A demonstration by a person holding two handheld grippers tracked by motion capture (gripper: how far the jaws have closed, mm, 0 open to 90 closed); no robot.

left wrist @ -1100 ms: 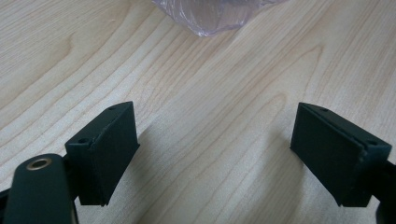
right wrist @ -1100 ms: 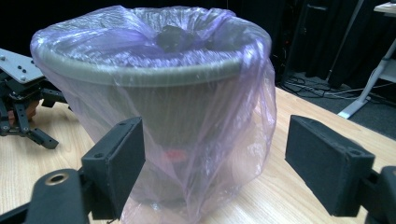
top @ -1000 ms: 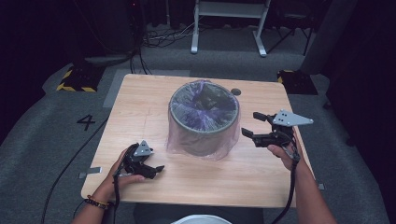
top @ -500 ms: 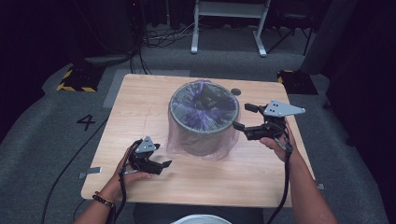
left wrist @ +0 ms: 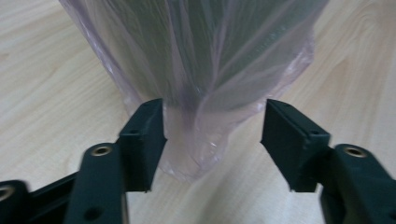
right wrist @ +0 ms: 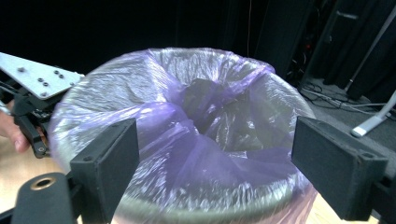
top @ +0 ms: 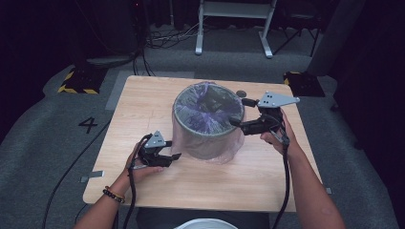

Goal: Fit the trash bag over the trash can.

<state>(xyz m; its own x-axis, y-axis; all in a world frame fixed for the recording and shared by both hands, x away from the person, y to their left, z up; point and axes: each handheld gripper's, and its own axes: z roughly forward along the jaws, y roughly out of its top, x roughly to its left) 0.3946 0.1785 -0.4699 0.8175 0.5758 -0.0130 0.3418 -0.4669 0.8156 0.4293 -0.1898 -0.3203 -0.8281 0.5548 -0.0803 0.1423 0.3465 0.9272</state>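
Our left claw [left wrist: 212,140], half spread and just closing, straddles the loose hem of the purple plastic liner [left wrist: 196,144] over the grey round bin [top: 207,121] mid-tabletop [top: 143,102]. Our right claw [right wrist: 215,163] gapes at the rim.

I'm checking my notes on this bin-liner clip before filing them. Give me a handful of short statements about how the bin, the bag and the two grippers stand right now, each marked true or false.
1. The bin stands upright on the wooden table. True.
2. The purple bag lines the bin and hangs down its outside. True.
3. The left gripper is at the bin's top rim. False: it is low by the bin's foot, with a hanging fold of the bag between its jaws, which have just been closing.
4. The right gripper is clamped shut on the bag. False: its jaws stand wide apart at the rim, pressing on nothing.
5. The bin lies tipped on its side. False: it is upright.
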